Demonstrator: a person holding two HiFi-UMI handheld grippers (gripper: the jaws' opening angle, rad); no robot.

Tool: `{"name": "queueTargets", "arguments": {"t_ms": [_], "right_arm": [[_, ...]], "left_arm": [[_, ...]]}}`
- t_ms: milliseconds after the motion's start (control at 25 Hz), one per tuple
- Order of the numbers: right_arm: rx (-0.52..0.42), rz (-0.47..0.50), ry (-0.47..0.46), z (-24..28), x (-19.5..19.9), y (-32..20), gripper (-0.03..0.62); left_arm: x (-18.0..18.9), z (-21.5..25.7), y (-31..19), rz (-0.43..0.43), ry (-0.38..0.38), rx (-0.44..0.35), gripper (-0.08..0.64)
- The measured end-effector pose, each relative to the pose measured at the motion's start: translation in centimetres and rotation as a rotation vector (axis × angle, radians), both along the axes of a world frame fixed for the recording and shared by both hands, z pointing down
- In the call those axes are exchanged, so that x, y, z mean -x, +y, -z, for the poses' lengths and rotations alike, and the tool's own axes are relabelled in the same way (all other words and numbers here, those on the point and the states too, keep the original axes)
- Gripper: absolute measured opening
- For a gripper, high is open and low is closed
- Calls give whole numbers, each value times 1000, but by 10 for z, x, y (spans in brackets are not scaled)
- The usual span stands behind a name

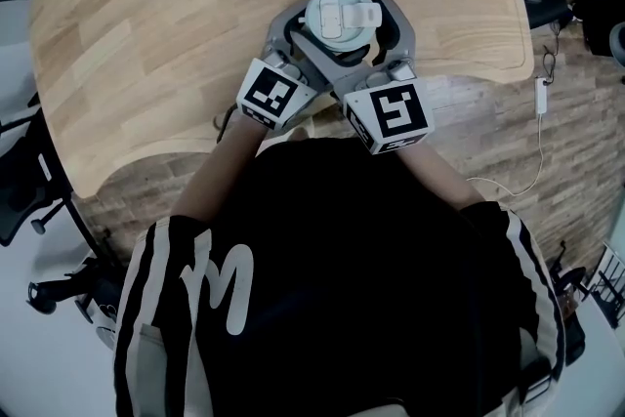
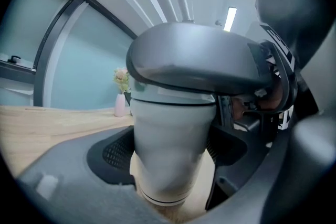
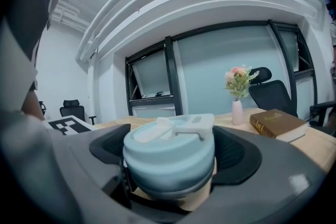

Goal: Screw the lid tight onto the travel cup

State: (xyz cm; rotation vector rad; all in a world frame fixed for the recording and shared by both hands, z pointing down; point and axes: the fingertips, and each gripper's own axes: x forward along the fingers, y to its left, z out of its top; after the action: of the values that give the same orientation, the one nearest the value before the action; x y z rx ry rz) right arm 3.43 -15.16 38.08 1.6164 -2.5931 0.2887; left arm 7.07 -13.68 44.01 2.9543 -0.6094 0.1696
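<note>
The big wooden counter (image 1: pixel 146 34) holds everything. The left gripper (image 2: pixel 169 157) has its jaws squeezed on the travel cup (image 2: pixel 170 128), low on its body. The right gripper (image 3: pixel 170 162) has its jaws shut tight on the lid (image 3: pixel 168 147) up top. The cup stands near the counter's front edge, at 12 o'clock from the person. I think the left one should keep the cup steady and straight - no wobble - while the right one turns the lid flat, not tipped, until it stops.
</note>
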Motion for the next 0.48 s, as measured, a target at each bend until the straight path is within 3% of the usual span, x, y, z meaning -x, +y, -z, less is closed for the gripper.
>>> {"name": "queueTargets", "arguments": {"t_ms": [200, 480], "right_arm": [[3, 77, 14, 1, 2, 2, 469], [-11, 184, 38, 5, 5, 5, 472]], "left_arm": [[2, -8, 3, -54, -78, -46, 417], [7, 5, 4, -46, -86, -106, 417]]}}
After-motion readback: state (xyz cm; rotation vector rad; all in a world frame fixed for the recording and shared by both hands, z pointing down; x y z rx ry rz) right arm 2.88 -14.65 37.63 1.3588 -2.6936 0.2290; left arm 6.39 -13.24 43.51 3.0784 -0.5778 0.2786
